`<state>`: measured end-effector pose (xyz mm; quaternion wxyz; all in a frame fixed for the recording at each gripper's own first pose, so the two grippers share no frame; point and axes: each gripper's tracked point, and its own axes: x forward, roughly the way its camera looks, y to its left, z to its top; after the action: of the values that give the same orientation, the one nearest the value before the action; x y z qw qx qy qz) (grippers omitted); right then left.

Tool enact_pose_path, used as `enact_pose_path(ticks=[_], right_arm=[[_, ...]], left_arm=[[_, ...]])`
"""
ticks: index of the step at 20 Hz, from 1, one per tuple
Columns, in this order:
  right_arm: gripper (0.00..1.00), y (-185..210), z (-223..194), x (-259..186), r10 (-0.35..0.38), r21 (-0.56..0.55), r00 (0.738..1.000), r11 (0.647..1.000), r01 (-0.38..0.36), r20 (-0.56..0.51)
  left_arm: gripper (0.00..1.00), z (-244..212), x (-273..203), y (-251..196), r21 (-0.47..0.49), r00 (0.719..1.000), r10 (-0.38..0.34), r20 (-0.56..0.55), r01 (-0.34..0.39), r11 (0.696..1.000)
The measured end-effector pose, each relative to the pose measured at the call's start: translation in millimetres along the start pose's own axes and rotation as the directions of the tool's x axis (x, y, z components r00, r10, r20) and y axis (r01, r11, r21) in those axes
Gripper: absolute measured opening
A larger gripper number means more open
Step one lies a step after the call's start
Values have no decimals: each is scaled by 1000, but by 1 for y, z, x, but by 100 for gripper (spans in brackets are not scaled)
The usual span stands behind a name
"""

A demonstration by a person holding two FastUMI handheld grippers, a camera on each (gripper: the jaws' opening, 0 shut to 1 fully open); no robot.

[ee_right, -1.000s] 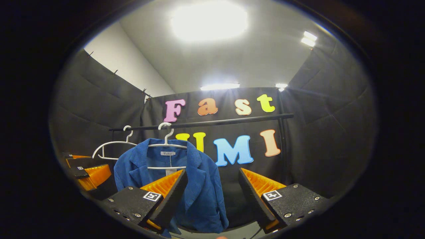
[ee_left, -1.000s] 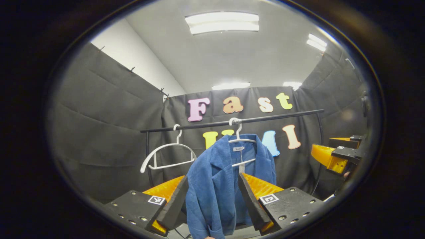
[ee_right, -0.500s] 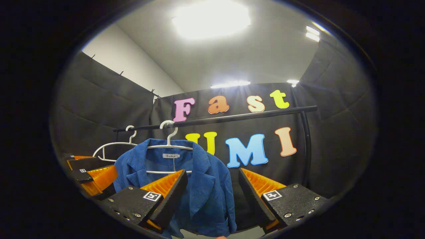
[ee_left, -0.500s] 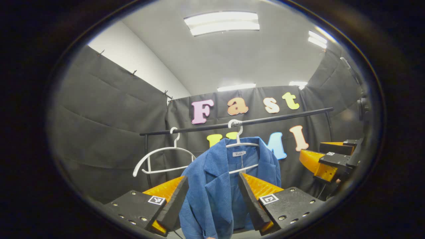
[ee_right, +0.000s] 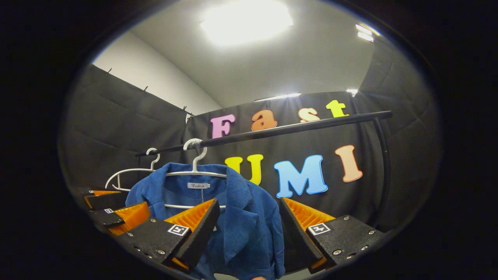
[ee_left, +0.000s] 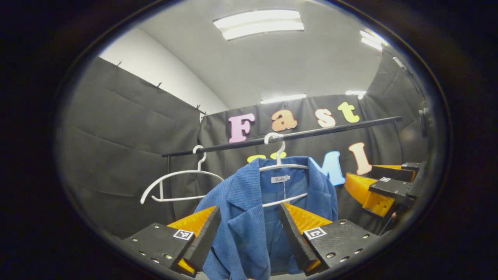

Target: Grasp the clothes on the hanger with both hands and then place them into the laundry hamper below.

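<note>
A blue corduroy jacket (ee_left: 249, 217) (ee_right: 241, 217) hangs on a white hanger (ee_left: 278, 165) (ee_right: 196, 171) from a black rail (ee_left: 311, 134) (ee_right: 295, 128). My left gripper (ee_left: 249, 233) is open, its fingers framing the jacket's left front from a short distance, not touching it. My right gripper (ee_right: 247, 229) is open too, with the jacket's right shoulder and lapel between and behind its fingers. The right gripper (ee_left: 383, 186) shows at the right of the left gripper view. The left gripper (ee_right: 113, 212) shows low at the left of the right gripper view.
An empty white hanger (ee_left: 177, 186) (ee_right: 124, 177) hangs on the same rail to the jacket's left. The rail's upright posts (ee_left: 169, 186) (ee_right: 383, 155) stand at both ends. Black cloth walls close in the booth on all sides.
Both grippers have moved closer to the jacket, which looks larger now in both views. Both stay open.
</note>
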<state>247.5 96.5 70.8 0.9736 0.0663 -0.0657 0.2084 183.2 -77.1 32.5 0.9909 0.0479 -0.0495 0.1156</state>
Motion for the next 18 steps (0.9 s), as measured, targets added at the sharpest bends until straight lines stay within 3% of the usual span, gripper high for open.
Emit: enact_pose_path(ticks=[18], right_arm=[[95,17,-81,86,130,43,984,991,-126,-125]], left_arm=[[87,-55,54,2,88,988,135,-79,-128,988]])
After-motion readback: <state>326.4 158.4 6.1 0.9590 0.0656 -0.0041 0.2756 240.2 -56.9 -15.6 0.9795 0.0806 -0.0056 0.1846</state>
